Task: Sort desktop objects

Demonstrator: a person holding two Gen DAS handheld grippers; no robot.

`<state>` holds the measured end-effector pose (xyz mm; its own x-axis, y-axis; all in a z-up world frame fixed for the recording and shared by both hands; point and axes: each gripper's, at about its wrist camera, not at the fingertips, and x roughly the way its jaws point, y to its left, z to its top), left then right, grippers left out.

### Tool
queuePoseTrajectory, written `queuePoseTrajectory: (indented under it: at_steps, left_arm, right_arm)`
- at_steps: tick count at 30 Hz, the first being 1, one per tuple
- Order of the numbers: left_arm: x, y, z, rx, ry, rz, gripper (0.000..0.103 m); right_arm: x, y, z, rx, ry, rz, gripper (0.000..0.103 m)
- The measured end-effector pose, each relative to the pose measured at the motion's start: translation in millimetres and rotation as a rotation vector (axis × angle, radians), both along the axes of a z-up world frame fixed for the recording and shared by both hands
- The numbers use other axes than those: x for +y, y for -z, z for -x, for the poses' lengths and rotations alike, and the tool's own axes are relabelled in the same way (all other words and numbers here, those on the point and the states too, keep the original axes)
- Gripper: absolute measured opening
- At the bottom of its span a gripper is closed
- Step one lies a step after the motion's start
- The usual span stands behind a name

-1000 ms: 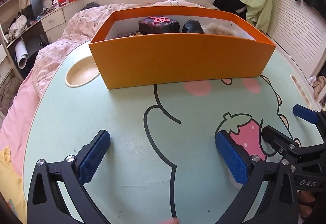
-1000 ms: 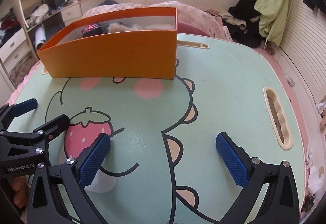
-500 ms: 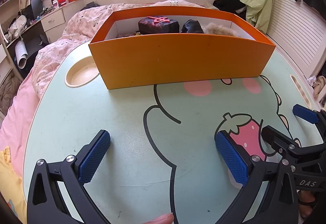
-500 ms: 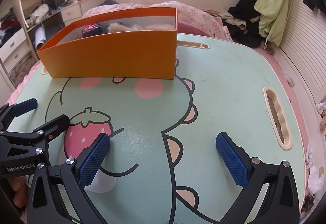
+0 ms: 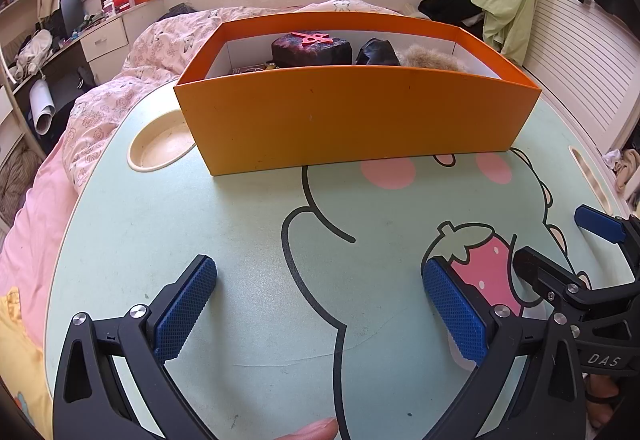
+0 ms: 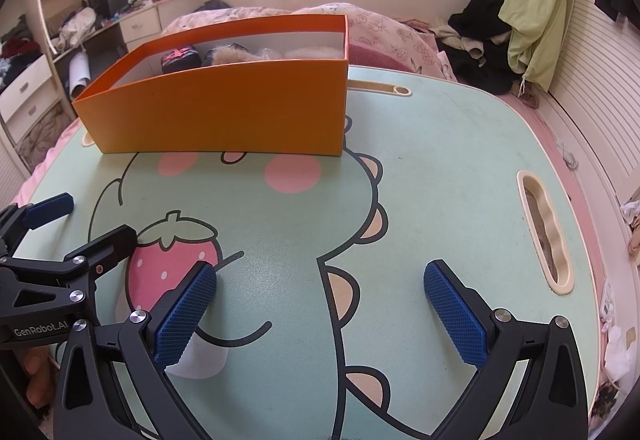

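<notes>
Left wrist view: the left gripper hovers low over a mint-green lap table, its blue-padded fingers spread wide with nothing between them. A fingertip of the person holding it shows at the bottom edge. Beside it, at the right of this view, the right gripper also stands agape and empty; in its own camera view its blue pads sit far apart over the table's cartoon dinosaur print. A printed strawberry lies between the two tools, and a pale translucent patch, too unclear to identify, lies under the right gripper's left pad.

Farther out, across the table's middle, sits the orange box, open-topped, white inside, with plain orange walls. Its long axis runs left to right across the left wrist view, broad side facing the grippers; in the right wrist view it angles away to the left. Inside, near the far wall, rest a dark pouch with a red emblem, a black crumpled item just beside it, and a tan furry item to the right. A round cup recess lies at the box's left corner, a slotted handle cutout near the table's right edge.
</notes>
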<state>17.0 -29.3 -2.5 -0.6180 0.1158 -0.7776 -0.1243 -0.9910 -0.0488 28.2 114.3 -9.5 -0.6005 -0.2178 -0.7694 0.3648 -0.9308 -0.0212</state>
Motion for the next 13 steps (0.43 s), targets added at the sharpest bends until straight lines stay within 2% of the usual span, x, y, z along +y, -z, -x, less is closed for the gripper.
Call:
queuePoseTrajectory:
  at_steps: [13]
  left_arm:
    - [0.1,1.5,0.0,0.003,-0.003,0.001,0.103]
  right_arm:
    - [-0.5,0.2,0.1,0.000,0.000,0.000,0.103]
